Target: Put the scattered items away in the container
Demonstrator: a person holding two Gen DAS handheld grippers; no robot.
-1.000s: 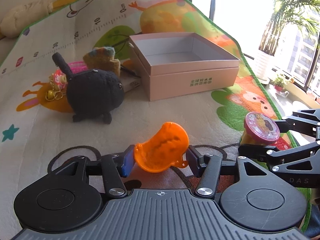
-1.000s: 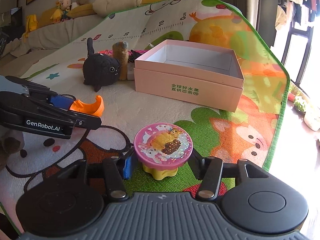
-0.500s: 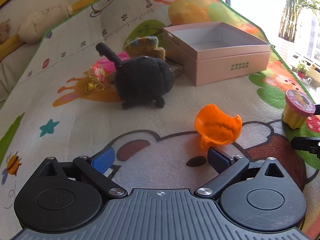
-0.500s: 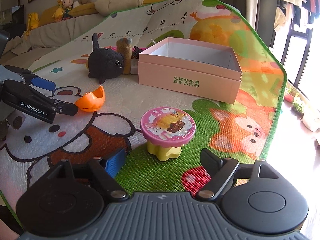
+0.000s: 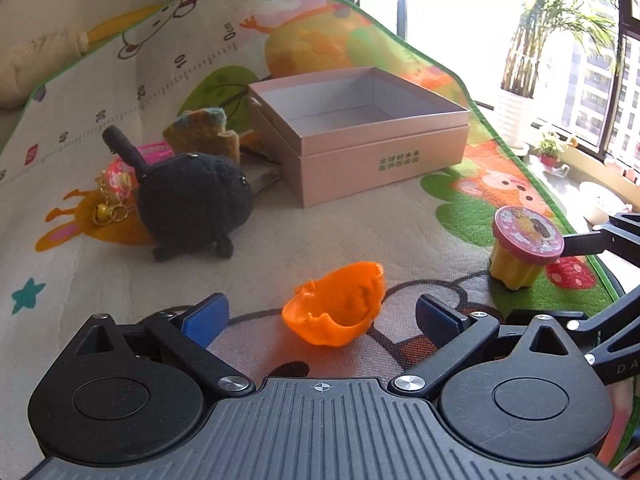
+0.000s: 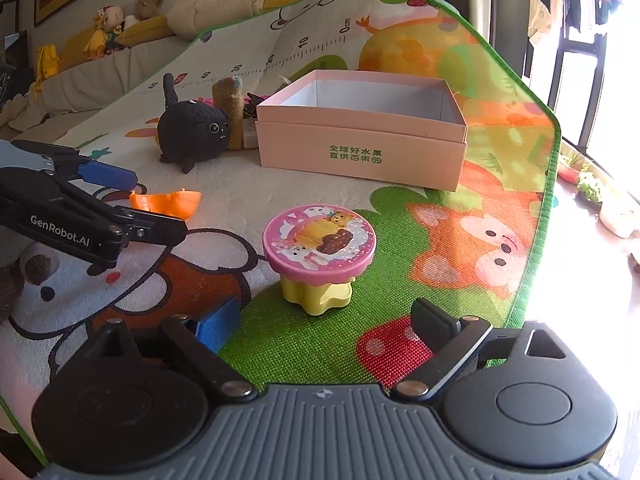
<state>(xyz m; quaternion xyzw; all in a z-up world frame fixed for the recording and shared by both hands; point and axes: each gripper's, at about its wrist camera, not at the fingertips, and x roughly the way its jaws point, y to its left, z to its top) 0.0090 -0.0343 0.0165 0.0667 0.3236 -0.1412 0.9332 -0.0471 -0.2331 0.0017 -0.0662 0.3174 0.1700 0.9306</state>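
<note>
Clutter behind black plush stays hard to identify.

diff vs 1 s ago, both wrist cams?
Both tongs have just been opening and let go. Left tongs released the orange shell, which now lies on the mat between the open jaws, untouched. Right tongs released the pink-topped toy, which stands free on the mat. Pink box, still empty, and the black plush have not moved.
</note>
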